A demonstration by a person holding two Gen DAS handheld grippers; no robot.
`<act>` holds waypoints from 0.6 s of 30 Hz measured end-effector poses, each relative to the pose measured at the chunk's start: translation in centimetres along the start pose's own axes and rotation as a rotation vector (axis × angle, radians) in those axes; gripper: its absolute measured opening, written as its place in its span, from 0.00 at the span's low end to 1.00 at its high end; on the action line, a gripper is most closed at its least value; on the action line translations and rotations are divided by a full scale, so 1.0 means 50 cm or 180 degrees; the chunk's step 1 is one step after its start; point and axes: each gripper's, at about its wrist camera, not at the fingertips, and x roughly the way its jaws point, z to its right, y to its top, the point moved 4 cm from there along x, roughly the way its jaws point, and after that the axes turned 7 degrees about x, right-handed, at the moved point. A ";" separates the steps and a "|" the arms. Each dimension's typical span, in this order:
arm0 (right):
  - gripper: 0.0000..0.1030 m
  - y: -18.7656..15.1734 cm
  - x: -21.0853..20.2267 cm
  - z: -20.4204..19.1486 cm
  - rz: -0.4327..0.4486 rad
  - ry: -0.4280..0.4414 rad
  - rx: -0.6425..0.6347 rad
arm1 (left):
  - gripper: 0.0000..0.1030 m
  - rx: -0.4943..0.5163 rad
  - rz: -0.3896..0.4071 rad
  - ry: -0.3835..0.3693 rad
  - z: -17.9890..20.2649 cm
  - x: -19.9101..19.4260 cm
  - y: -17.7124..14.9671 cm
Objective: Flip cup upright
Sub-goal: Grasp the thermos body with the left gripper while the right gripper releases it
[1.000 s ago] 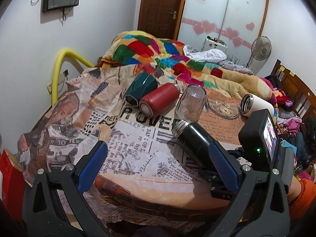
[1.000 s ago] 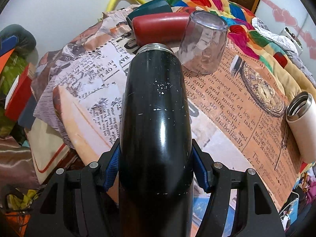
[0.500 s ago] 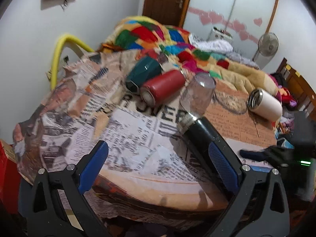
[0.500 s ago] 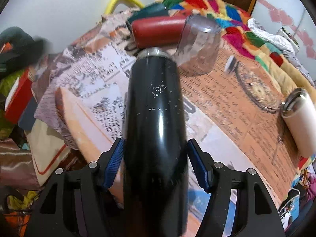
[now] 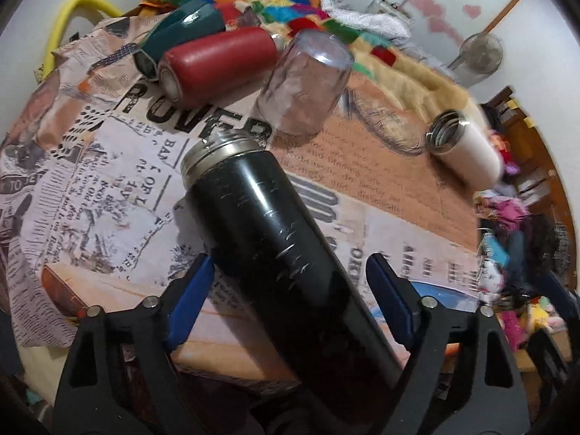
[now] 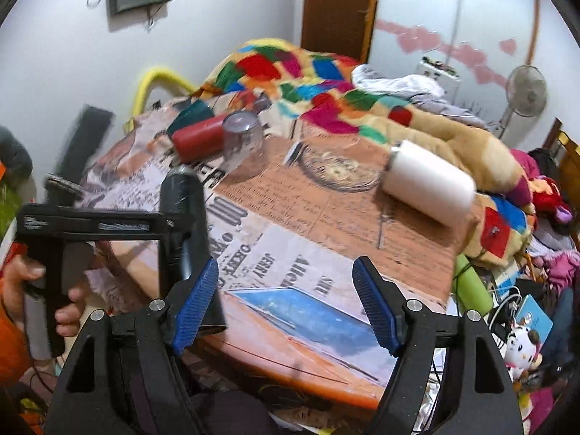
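A black steel flask (image 5: 275, 250) lies between the blue pads of my left gripper (image 5: 290, 293), its silver mouth pointing away over the newspaper-print table (image 5: 380, 188). The pads (image 5: 190, 299) stand a little apart from its sides, so the jaws are open around it. In the right wrist view the flask (image 6: 185, 214) rises tilted at the left, with the left gripper's black frame (image 6: 90, 224) across it. My right gripper (image 6: 284, 301) is open and empty over the table's front edge.
A clear glass (image 5: 304, 87) stands upside down behind the flask. A red flask (image 5: 217, 65) and a teal cup (image 5: 181, 32) lie on their sides at the back left. A white flask (image 5: 467, 152) lies at the right. A colourful blanket (image 6: 326, 83) borders the back.
The right gripper let go of the black flask and drew back to the right. The left gripper moved in around the flask.
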 end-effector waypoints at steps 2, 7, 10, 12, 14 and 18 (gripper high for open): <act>0.72 -0.002 -0.009 0.008 0.0058 0.0013 0.0080 | 0.82 0.0000 -0.0055 0.0076 0.006 0.015 0.005; 0.72 -0.012 -0.013 0.020 0.0120 0.0059 0.0223 | 0.73 -0.0014 -0.0239 0.0199 0.010 0.056 0.016; 0.72 -0.022 -0.017 0.034 0.0138 0.0047 0.0275 | 0.72 0.0042 -0.0220 0.0315 0.018 0.067 0.022; 0.72 -0.027 -0.019 0.045 0.0136 0.0069 0.0325 | 0.69 0.0118 -0.0193 0.0351 0.028 0.070 0.028; 0.72 -0.029 -0.021 0.055 0.0132 0.0074 0.0389 | 0.65 0.0198 -0.0176 0.0354 0.040 0.069 0.031; 0.72 -0.032 -0.029 0.072 0.0154 0.0054 0.0457 | 0.62 0.0362 -0.0040 0.0380 0.058 0.039 0.032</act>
